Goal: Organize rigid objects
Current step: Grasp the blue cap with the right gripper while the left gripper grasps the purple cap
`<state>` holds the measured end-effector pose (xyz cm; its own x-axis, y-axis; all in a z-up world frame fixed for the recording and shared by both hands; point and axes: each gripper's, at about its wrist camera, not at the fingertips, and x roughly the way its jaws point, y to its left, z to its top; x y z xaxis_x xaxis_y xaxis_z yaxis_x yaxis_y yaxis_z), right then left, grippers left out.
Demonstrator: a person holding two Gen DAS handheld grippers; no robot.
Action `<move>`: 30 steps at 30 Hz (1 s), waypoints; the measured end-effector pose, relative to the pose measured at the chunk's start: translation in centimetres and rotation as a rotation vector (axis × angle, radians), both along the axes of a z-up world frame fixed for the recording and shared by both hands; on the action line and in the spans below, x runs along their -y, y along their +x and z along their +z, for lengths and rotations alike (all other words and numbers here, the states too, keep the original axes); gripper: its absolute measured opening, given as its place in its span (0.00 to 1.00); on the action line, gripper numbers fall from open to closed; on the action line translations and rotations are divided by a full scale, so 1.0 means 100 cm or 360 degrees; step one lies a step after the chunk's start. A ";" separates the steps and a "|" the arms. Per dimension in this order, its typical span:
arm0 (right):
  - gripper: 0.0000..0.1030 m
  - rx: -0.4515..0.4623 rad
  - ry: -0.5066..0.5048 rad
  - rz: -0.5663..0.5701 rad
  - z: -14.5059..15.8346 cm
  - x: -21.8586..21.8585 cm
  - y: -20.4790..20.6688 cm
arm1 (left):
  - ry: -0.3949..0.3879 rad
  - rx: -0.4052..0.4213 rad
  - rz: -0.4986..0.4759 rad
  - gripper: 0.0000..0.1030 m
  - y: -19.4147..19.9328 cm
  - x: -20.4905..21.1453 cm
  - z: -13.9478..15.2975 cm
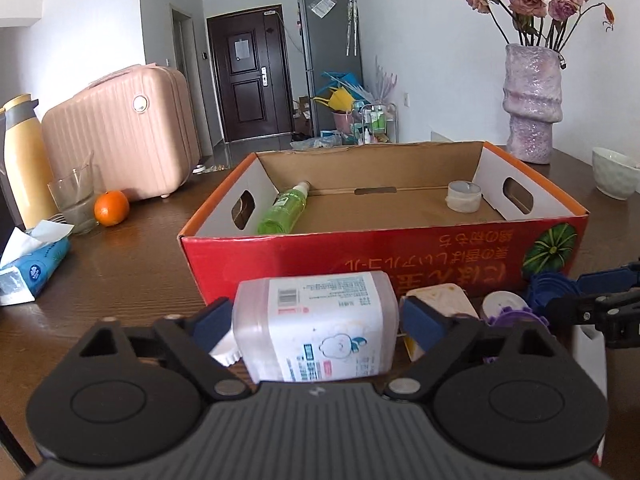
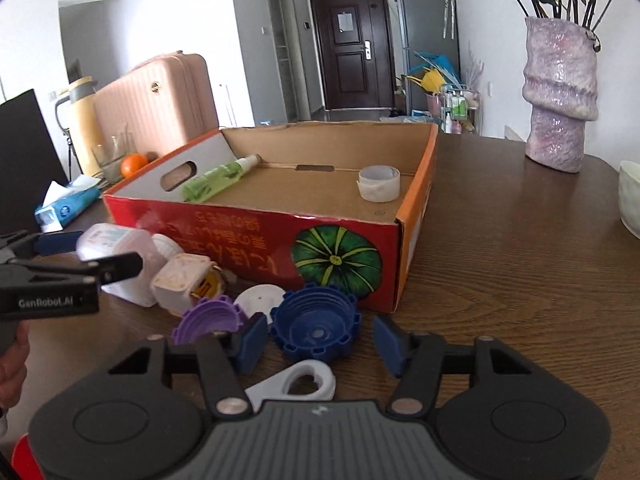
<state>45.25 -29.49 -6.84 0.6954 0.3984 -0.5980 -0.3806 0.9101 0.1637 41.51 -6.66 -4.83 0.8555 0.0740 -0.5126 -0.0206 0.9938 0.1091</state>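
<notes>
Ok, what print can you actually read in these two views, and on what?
"GenRobot.AI": on the black body of the left tongs, seen from the right wrist.
Upside-down East Asian characters on the red cardboard box: not legible.
Barcode and small print on the pale pink plastic bottle: too small.
Blue tissue pack: logo blurred.

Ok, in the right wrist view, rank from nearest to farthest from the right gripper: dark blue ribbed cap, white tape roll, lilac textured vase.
1. Dark blue ribbed cap, between the right gripper fingers, on the table.
2. White tape roll, inside the box, right end.
3. Lilac textured vase, far right, beyond the box.
</notes>
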 end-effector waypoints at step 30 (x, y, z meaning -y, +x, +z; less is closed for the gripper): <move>0.51 0.0185 -0.0008 -0.0142 0.024 0.037 -0.059 | -0.0106 -0.0248 -0.0288 0.84 -0.017 0.087 0.006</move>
